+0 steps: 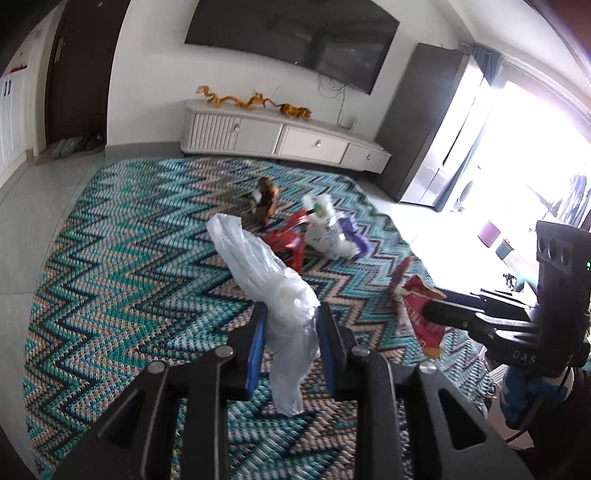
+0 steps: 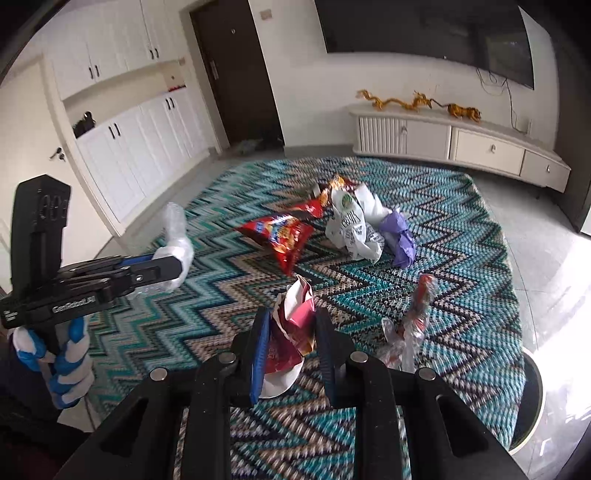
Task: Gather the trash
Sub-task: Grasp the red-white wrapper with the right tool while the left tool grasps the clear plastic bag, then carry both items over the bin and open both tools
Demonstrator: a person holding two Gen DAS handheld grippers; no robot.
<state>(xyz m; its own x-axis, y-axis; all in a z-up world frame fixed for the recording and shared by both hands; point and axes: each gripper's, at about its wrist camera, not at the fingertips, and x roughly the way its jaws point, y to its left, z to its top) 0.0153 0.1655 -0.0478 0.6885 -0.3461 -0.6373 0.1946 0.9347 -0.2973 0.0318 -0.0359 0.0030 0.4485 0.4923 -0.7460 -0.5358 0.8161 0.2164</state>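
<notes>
Floor: zigzag rug [image 2: 461,266]
Left gripper [image 1: 291,325]: squeezes clear plastic bag [image 1: 266,269]
Right gripper [image 2: 290,332]: squeezes red snack wrapper [image 2: 291,325]

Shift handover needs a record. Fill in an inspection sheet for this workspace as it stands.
Surface: zigzag rug over a pale tiled floor.
Job's things: clear plastic bag in the left gripper; crumpled red wrapper in the right gripper.
Clutter: on the rug, a red snack bag, white printed bag, purple wrapper and clear red-striped wrapper.
Grippers: both shut on their items, fingers pressing each side.
Cables: wires hang below the wall TV.
Surroundings: white TV cabinet with golden figures, dark door, white cupboards.
</notes>
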